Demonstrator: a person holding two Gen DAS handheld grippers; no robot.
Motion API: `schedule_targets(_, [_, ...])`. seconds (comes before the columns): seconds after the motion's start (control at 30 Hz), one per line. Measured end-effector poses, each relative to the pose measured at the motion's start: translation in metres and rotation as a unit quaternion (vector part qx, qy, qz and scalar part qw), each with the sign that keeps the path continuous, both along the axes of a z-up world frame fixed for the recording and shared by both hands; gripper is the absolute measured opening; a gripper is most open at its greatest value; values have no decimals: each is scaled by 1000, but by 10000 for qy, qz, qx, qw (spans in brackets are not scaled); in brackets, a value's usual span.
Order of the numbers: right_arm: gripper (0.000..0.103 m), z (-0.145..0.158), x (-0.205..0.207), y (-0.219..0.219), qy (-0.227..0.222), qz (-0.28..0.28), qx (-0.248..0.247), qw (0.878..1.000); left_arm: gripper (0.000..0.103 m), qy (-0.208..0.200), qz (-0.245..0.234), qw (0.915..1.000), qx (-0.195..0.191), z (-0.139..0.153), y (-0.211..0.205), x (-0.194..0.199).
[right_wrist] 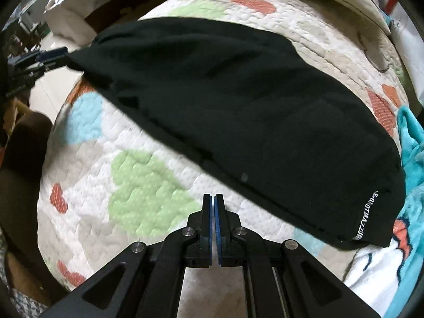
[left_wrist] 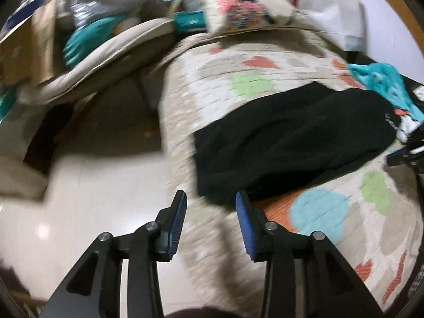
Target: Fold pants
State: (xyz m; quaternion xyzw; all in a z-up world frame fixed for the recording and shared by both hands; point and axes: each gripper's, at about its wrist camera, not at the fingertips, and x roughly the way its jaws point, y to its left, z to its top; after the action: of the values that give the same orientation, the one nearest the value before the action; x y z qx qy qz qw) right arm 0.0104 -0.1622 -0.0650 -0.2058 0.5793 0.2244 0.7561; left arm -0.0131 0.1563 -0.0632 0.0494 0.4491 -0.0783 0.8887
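Observation:
Black pants (right_wrist: pixel 238 106) lie folded lengthwise on a quilted bedspread (right_wrist: pixel 137 185) with coloured patches. White lettering (right_wrist: pixel 365 217) marks their end nearest my right gripper. My right gripper (right_wrist: pixel 212 197) is shut with nothing in it, above the quilt just short of the pants' near edge. In the left wrist view the pants (left_wrist: pixel 291 137) lie ahead and to the right. My left gripper (left_wrist: pixel 211 201) is open at their near corner, with only quilt showing between its fingers. The right wrist view shows the left gripper (right_wrist: pixel 50 54) beside the pants' far end. The right gripper (left_wrist: pixel 402 156) shows at the left wrist view's right edge.
A teal cloth (right_wrist: pixel 413 159) lies by the lettered end of the pants. A patterned pillow (left_wrist: pixel 243 8) sits at the head of the bed. The bed's edge drops to a pale floor (left_wrist: pixel 92 185) on the left, with a cardboard box (left_wrist: pixel 26 47) and clutter beyond.

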Motion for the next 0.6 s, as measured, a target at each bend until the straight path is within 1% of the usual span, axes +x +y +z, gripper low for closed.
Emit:
schedule_targets(0.07, [4,8,-4,0,-156,-25,3,9999,37,109,304,9995,-50,-2,18,-2])
schedule_targets(0.1, [5,12,-5,-1,-206,-63,62,9997,37,182,526,9983,-146,-2,30,-3])
schedule_targets(0.17, [7,21,-6,-3,-326,-149,199,9992,37,217,764,9962,-359,0,44,-2])
schedule_targets(0.2, [8,24,-4,-4,-368,-178,217,9989,38,225,868,9945,-540,2,50,2])
schedule_targets(0.23, [12,26,-2,-4,-418,-215,251,9986,38,246,935,9931,-663,3,52,5])
schedule_targets(0.27, [18,29,0,-4,-478,-251,308,9981,39,302,1016,9905,-876,3,53,11])
schedule_targets(0.33, [26,32,3,-2,-574,-323,368,9971,39,343,1012,9865,-1238,4,49,24])
schedule_targets(0.4, [27,33,6,-3,-649,-425,497,9957,40,342,940,9837,-1493,2,38,40])
schedule_targets(0.43, [27,33,7,-6,-679,-481,543,9951,40,352,908,9838,-1503,0,32,49])
schedule_targets(0.5, [27,34,8,-15,-757,-663,644,9928,40,417,806,9860,-1399,-7,17,68])
schedule_targets(0.53, [27,37,17,-12,-777,-743,672,9919,40,479,742,9870,-1340,-12,10,76])
schedule_targets(0.6, [27,43,22,-27,-864,-1058,829,9872,39,639,526,9898,-1160,-21,-6,89])
